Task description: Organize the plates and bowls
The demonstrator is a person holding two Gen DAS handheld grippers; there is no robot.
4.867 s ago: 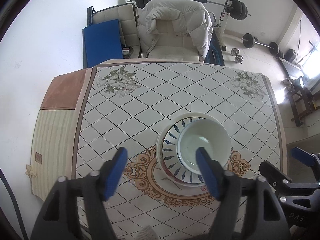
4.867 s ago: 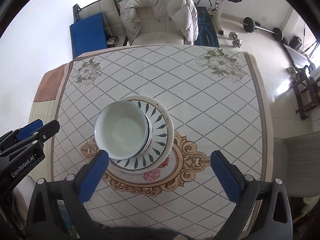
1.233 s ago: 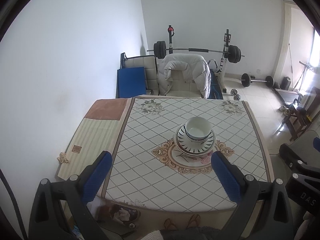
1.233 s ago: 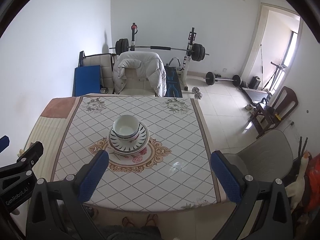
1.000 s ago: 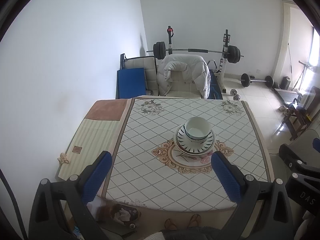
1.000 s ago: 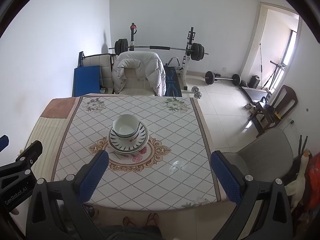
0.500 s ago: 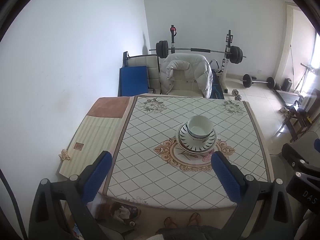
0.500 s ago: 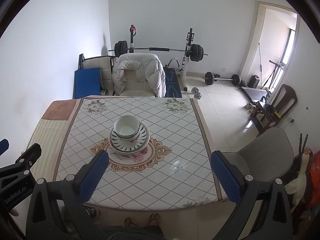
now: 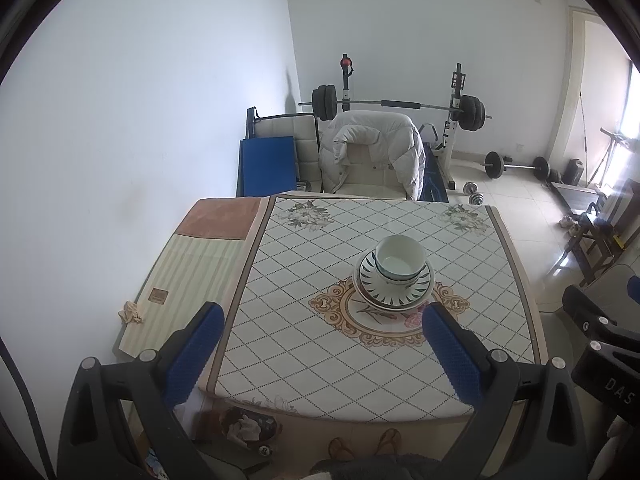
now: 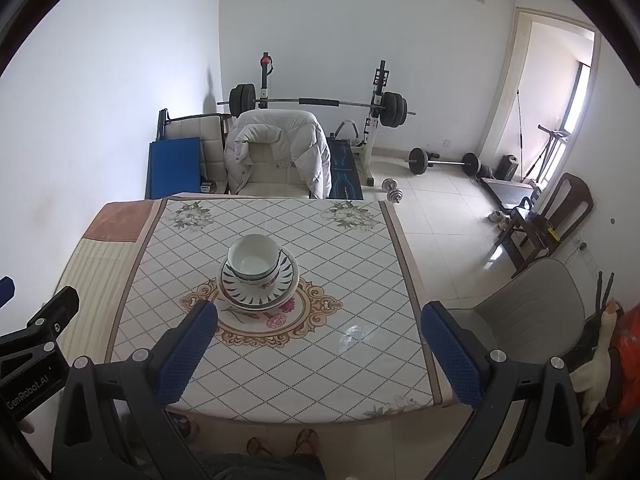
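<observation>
Jaws of both grippers wide apart, empty; grey chair (image 10: 528,312) perhaps only rightward.

You have bright, even daylight from the window (image 10: 576,120) at right, blown out in the left view. Glare spots the tablecloth (image 10: 356,332) and floor (image 10: 490,258). Shadows are soft. Edges bend and vignette black; focus is sharp.

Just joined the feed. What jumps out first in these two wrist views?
A white bowl sits atop stacked plates at the centre of the diamond-patterned table. Both grippers, left and right, hang back with jaws wide and empty. Behind stands a barbell rack.
</observation>
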